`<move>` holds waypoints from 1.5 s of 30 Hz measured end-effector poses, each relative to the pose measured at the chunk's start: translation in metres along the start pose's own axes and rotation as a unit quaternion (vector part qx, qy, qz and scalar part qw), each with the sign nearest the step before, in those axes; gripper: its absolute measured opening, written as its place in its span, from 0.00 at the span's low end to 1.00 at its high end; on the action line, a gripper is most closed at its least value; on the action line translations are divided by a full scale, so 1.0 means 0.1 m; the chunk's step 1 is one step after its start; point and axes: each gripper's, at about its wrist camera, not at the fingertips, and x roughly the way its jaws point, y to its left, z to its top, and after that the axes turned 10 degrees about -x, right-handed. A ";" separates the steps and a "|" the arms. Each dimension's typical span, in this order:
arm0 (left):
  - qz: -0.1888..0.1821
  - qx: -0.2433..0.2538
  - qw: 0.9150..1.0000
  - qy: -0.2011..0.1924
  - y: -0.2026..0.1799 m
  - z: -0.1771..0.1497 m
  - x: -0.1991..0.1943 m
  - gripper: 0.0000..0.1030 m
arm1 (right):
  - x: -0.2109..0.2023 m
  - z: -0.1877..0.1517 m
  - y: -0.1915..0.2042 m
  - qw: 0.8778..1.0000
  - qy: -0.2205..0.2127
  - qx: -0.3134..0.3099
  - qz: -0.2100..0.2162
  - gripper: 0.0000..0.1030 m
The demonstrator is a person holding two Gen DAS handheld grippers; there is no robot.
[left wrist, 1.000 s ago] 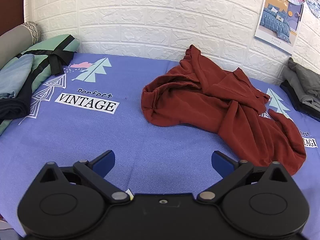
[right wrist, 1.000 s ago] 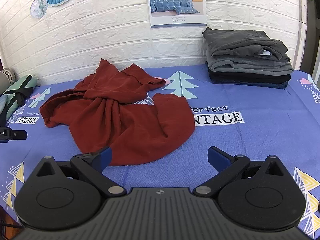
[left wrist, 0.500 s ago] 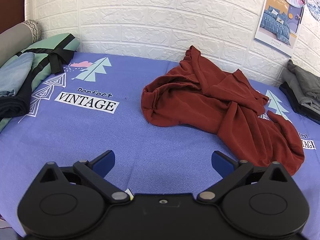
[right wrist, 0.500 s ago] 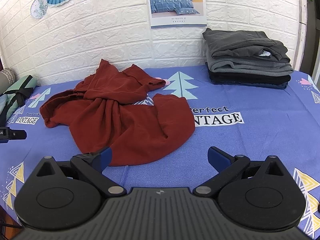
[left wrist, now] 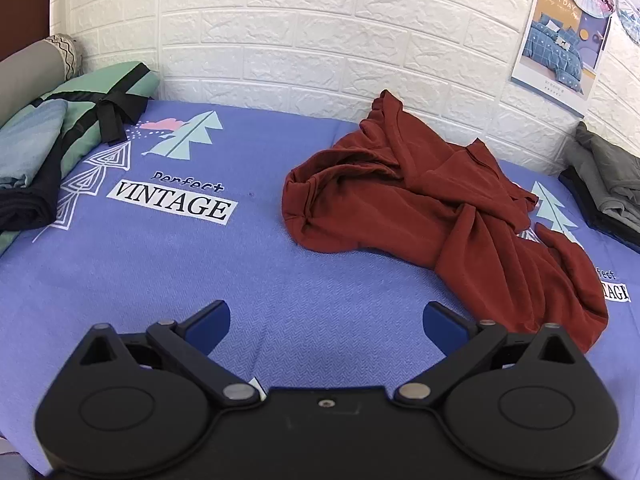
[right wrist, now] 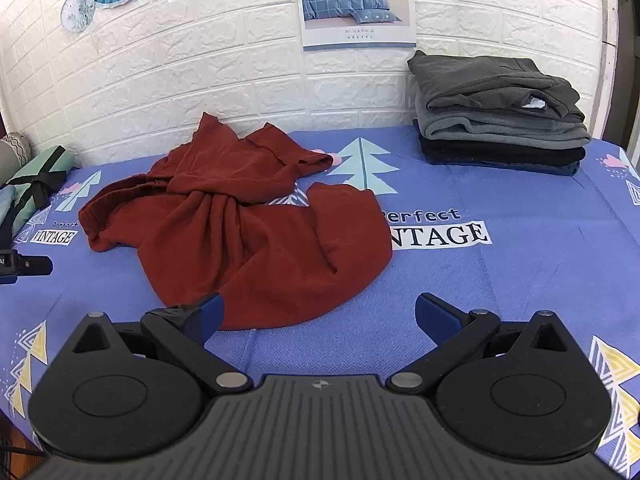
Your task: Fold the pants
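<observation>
Rust-red pants lie crumpled in a heap on the blue printed bedsheet, with twisted legs trailing toward the near right. My left gripper hovers open over bare sheet, short of the pants and to their left. In the right wrist view the same pants spread across the middle left. My right gripper is open too, its left fingertip just at the near hem of the cloth, nothing between the fingers. The tip of the left gripper shows at the far left edge.
A stack of folded grey and dark garments sits at the back right against the white brick wall. Green, blue and black folded bedding and a grey bolster lie at the left end.
The left gripper's view has shifted slightly, so the pants sit a little lower and further right. The right gripper has barely moved. The pants lie as before.
</observation>
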 end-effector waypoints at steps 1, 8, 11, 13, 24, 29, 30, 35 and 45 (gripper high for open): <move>0.000 0.000 1.000 0.001 0.00 0.00 0.00 0.96 | 0.01 0.00 -0.01 1.000 0.001 0.001 0.000 1.00; 0.000 -0.001 1.000 0.005 0.01 0.01 0.05 0.96 | 0.07 0.01 -0.04 1.000 0.008 0.004 0.002 1.00; 0.002 -0.002 1.000 0.010 0.01 0.02 0.10 0.96 | 0.11 0.01 -0.06 1.000 0.012 0.007 0.002 1.00; 0.005 -0.004 1.000 0.013 0.02 0.02 0.13 0.96 | 0.13 0.01 -0.07 1.000 0.015 0.009 0.004 1.00; 0.008 -0.006 1.000 0.022 0.02 0.06 0.21 0.96 | 0.25 0.04 -0.09 0.999 0.026 0.014 0.012 1.00; 0.009 -0.010 1.000 0.020 0.03 0.07 0.23 0.95 | 0.26 0.04 -0.09 0.999 0.027 0.015 0.013 1.00; 0.007 -0.010 1.000 0.017 0.04 0.07 0.23 0.95 | 0.27 0.04 -0.09 0.999 0.028 0.015 0.014 1.00; 0.001 -0.005 1.000 -0.007 0.12 0.23 0.30 0.92 | 0.27 0.05 -0.10 1.000 0.011 0.008 0.018 1.00; 0.003 0.075 0.997 -0.030 0.02 0.76 1.02 0.21 | 0.51 0.17 -0.32 0.999 -0.026 0.024 -0.003 1.00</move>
